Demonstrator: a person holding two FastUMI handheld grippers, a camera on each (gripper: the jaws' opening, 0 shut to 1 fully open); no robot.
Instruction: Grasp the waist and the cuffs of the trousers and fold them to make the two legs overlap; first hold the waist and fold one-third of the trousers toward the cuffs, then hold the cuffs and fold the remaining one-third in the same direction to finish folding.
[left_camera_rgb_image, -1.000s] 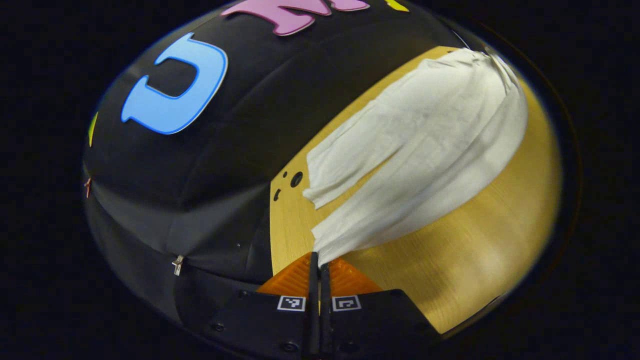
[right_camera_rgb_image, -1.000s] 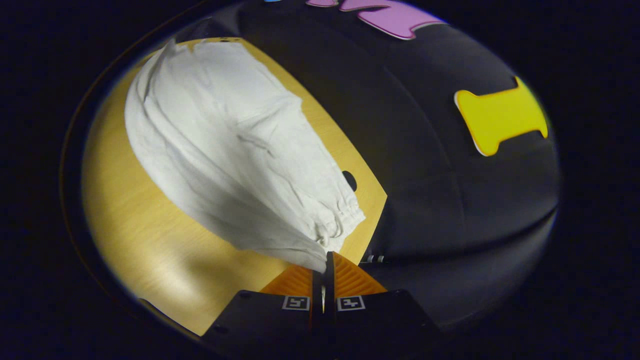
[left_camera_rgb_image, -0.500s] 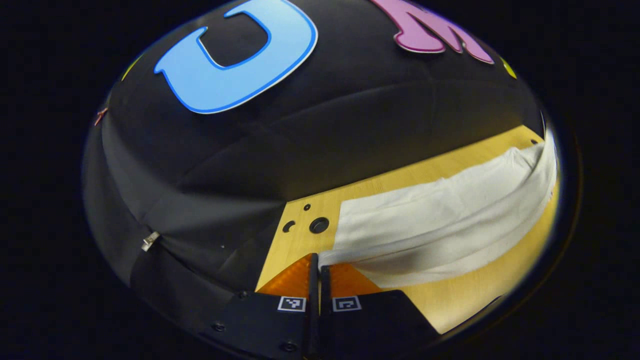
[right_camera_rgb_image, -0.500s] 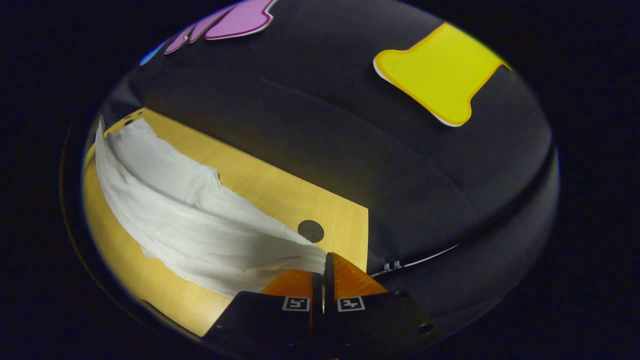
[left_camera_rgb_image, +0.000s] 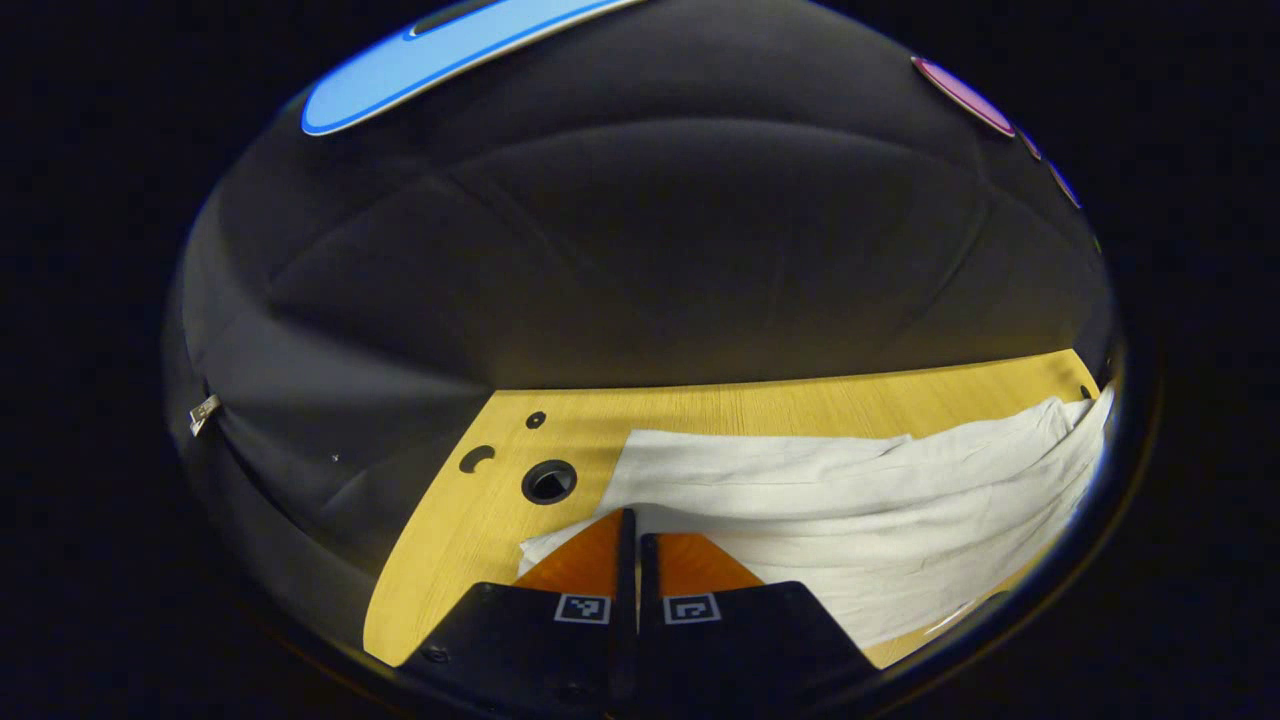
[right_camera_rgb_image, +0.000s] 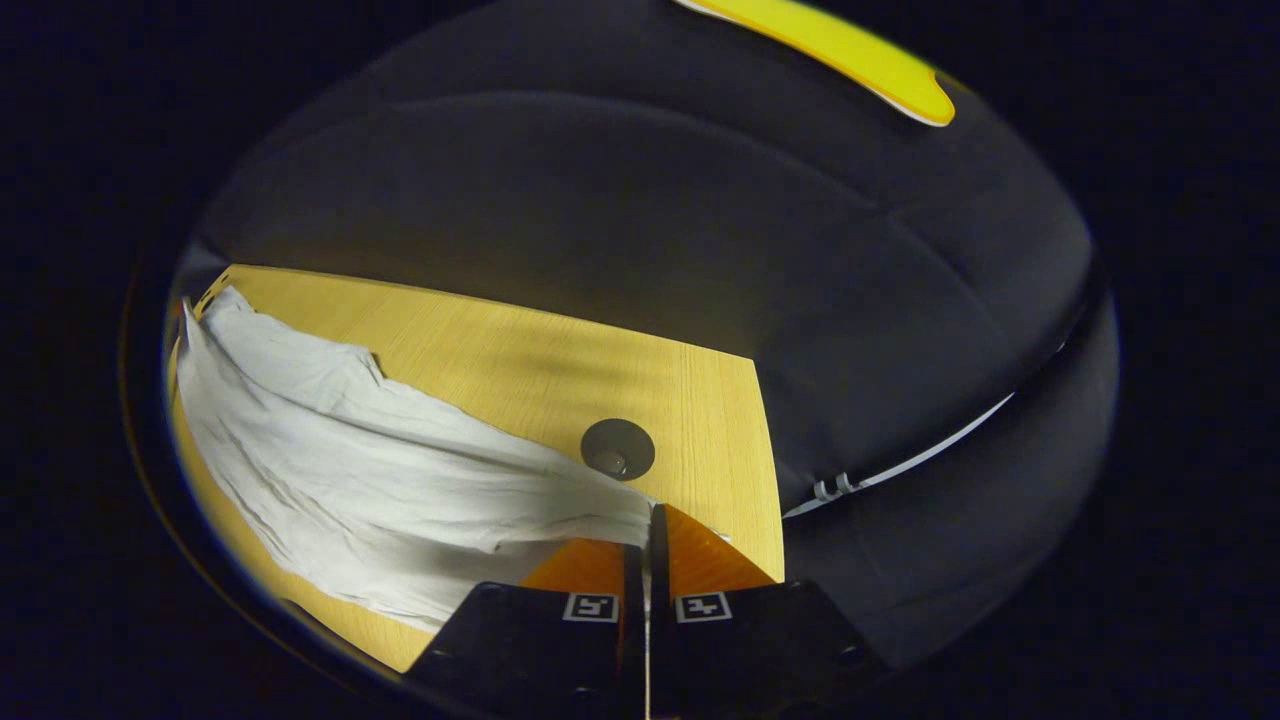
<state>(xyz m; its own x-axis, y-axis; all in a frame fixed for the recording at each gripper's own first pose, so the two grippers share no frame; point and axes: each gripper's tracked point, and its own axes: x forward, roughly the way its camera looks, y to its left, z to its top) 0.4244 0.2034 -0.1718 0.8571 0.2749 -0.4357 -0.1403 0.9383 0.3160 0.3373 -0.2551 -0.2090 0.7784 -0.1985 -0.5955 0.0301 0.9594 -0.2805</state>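
A second ago I had the trousers (left_camera_rgb_image: 850, 500) hanging stretched above the table (left_camera_rgb_image: 800, 400); now I've brought both tongs down low, and the cloth lies along the tabletop, one leg laid over the other, creased.

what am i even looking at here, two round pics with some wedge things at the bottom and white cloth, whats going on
These are two fisheye cameras, each riding on a hand-held two-finger gripper that a person carries, one in each hand. Each camera looks forward along its own fingers, which are the wedges at the bottom.

In the left gripper view, the left gripper is closed on one end of a pair of white trousers. In the right gripper view, the right gripper is closed on the other end of the same trousers. Which end is waist or cuffs I cannot tell.

The trousers lie stretched along a wooden table, which has a few round holes. The person is folding them.
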